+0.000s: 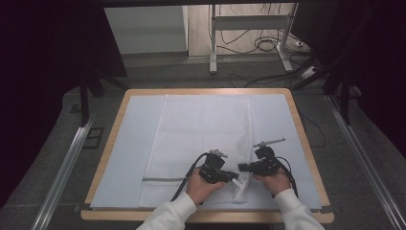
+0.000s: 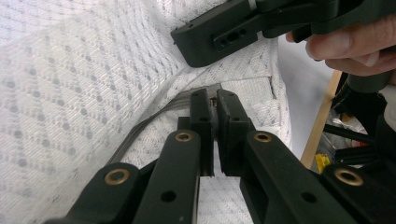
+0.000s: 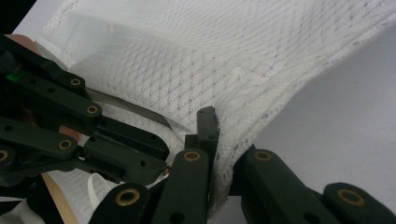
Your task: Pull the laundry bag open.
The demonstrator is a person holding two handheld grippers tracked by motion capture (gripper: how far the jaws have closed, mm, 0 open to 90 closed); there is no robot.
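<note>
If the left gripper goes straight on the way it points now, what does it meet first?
Probably the right gripper, whose black jaw lies just beyond the left gripper across its line. The left gripper is shut on the zipper pull of the white mesh bag. Depth between them is unclear.

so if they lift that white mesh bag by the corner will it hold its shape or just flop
Probably flop: the mesh bag already drapes and folds where the right gripper pinches its edge. It looks thin and open-weave, so likely light. The zipper, pinched by the left gripper, may be its only stiffer line.
</note>
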